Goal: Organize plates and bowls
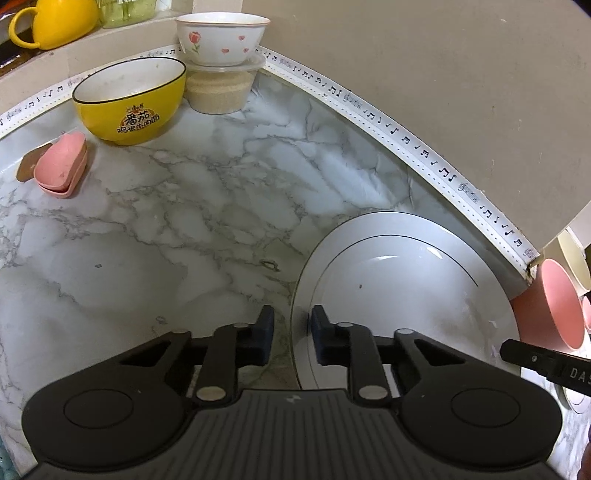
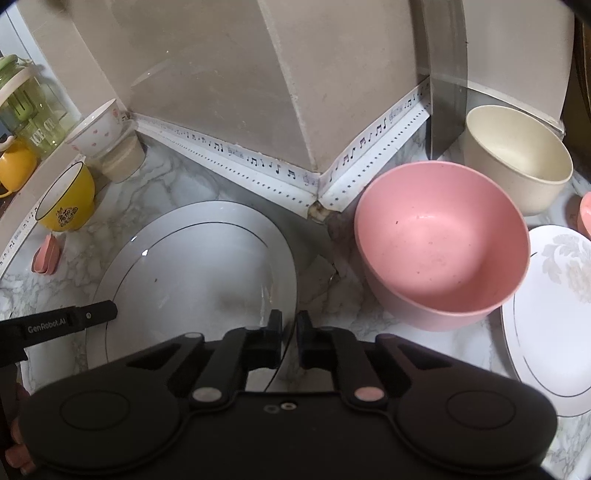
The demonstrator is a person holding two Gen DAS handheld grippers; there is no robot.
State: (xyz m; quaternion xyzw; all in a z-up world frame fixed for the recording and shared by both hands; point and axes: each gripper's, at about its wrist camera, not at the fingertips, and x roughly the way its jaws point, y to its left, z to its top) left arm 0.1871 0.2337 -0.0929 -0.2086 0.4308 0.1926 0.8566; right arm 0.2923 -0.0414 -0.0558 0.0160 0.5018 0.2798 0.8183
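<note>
Two grippers are pinching one plate (image 1: pixel 406 291) lying flat on the counter (image 1: pixel 166 240) — the left gripper (image 1: pixel 291 325) straddling its left rim, the right gripper (image 2: pixel 290 328) clamping its right rim, jaws nearly closed. A pink bowl (image 2: pixel 443 251) is sitting just right of it.

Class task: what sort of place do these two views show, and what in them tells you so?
Most likely a home kitchen counter: a marble-patterned worktop against a wall, crowded with bowls and plates, plus a yellow mug on a ledge.
</note>
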